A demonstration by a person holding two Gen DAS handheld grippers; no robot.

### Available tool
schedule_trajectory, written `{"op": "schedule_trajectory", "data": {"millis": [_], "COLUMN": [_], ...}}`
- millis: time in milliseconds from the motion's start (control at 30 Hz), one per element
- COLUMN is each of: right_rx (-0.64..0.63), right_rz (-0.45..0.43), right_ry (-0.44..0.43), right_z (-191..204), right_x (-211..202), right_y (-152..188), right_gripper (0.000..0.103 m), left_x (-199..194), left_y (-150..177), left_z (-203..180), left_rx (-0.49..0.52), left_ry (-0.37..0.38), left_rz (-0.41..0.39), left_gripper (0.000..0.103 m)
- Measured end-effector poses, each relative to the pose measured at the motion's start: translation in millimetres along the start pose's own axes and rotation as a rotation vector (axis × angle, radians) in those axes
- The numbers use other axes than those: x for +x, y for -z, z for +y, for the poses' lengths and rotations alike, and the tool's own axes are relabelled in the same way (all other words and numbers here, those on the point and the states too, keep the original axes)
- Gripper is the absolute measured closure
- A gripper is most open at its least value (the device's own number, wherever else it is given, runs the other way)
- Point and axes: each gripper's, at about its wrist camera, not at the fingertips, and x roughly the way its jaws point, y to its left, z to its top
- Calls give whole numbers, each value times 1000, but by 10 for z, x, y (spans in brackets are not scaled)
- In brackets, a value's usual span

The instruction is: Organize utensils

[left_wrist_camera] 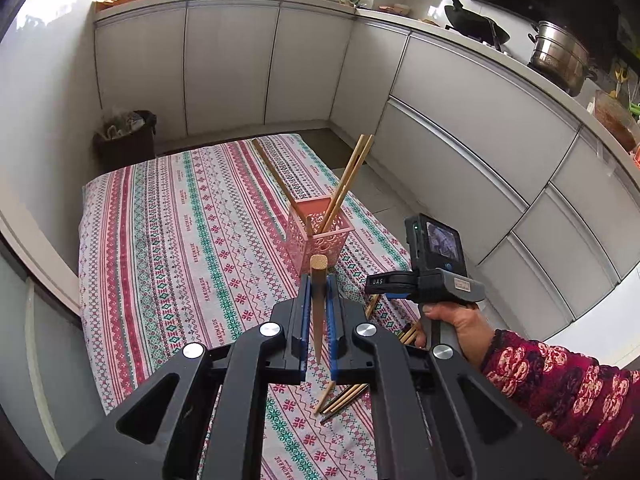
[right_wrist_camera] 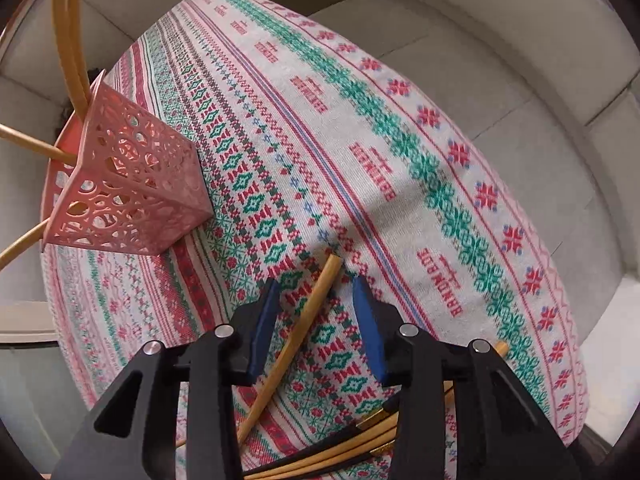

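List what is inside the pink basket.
The pink basket holds several wooden chopsticks leaning out over its rim. Their lower ends and the basket floor are hidden by its lattice walls.

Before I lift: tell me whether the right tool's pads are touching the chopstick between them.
Apart. The right wrist view shows the chopstick lying on the tablecloth between the right tool pads, with cloth visible on both sides.

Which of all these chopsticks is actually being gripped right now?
The brown chopstick clamped upright in the left gripper. The others stand in the pink basket or lie loose on the tablecloth, including the one between the open right gripper.
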Motion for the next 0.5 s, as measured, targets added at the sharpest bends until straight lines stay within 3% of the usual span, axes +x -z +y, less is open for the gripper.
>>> {"op": "schedule_trajectory", "data": {"millis": [100, 167, 233, 367, 500], "right_rx": [-90, -137, -138, -70, -84], "right_rz": [-16, -57, -91, -119, -180], "right_ry": [116, 136, 69, -203, -297], "right_z": [253, 321, 258, -55, -221], "right_x": [64, 74, 55, -12, -308], "right_y": [37, 150, 252, 323, 399], "right_gripper": [69, 80, 86, 91, 91], "left_x": [-10, -33, -60, -93, -135], "left_y": [-17, -32, -41, -44, -60], "left_z": [61, 81, 95, 104, 69], "left_rx": [-18, -27, -35, -51, -48], "left_ry": [-2, -4, -6, -3, 0], "left_rz": [-2, -11, -20, -33, -51], "left_gripper": [97, 97, 97, 97, 97]}}
